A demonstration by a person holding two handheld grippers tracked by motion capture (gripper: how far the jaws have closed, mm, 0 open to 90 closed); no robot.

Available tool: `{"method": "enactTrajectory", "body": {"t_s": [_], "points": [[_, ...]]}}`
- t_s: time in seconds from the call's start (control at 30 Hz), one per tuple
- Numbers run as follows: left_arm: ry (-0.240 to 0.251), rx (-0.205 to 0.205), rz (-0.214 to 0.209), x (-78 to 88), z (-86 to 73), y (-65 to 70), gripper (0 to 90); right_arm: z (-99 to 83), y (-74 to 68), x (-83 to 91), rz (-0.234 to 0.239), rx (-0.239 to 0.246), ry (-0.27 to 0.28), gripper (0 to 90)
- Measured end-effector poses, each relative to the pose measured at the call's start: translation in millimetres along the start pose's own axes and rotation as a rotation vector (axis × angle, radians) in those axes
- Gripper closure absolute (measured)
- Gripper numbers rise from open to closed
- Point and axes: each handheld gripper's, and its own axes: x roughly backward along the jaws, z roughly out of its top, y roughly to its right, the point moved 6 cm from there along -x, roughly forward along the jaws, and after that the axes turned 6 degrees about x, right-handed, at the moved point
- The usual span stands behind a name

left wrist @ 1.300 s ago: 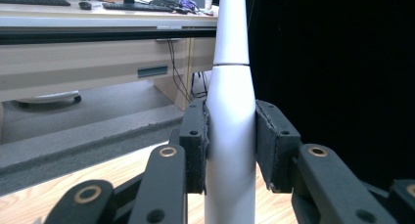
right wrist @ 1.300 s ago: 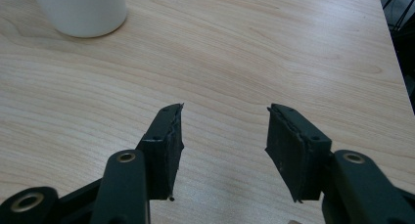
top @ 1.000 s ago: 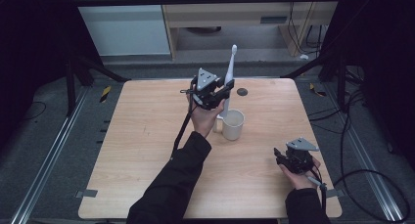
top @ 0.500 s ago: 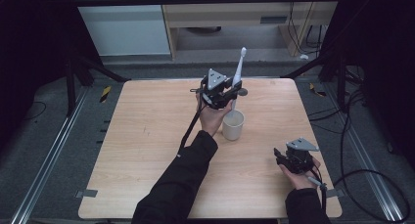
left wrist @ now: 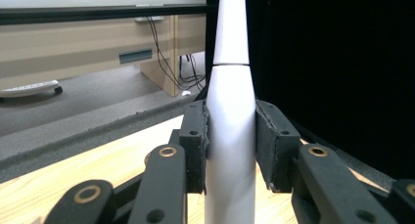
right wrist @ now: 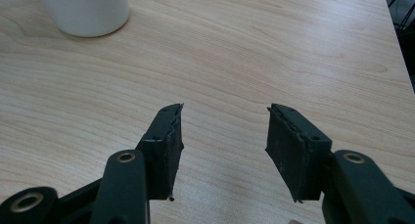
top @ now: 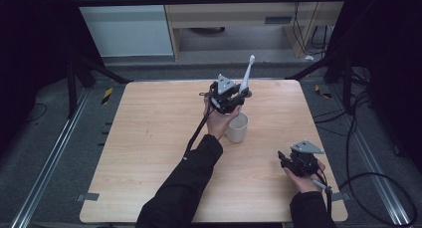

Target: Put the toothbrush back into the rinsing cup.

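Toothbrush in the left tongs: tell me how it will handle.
The toothbrush looks stiff: it stands straight above the left tongs. Its smooth, tapered white body may slip through the pads. Tall and slim, it would probably lean against the cup rim.

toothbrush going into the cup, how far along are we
Done: the left gripper is shut on the white toothbrush, upright, lifted above the white cup. In hand: lining it up. Left: lower it in and release. The right gripper rests open, empty, on the table.

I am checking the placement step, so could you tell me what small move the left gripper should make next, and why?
Probably lower it: the left gripper clamps the white toothbrush upright just above the white cup, its lower end apparently not yet inside.
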Motion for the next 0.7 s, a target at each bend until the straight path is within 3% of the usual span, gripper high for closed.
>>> {"method": "enactTrajectory", "body": {"t_s": [0.7], "points": [[-0.092, -0.006, 0.008, -9.2, -41.8, -4.5, 66.8, 0.4, -1.4, -1.1, 0.000, 0.007, -0.001, 47.4]]}}
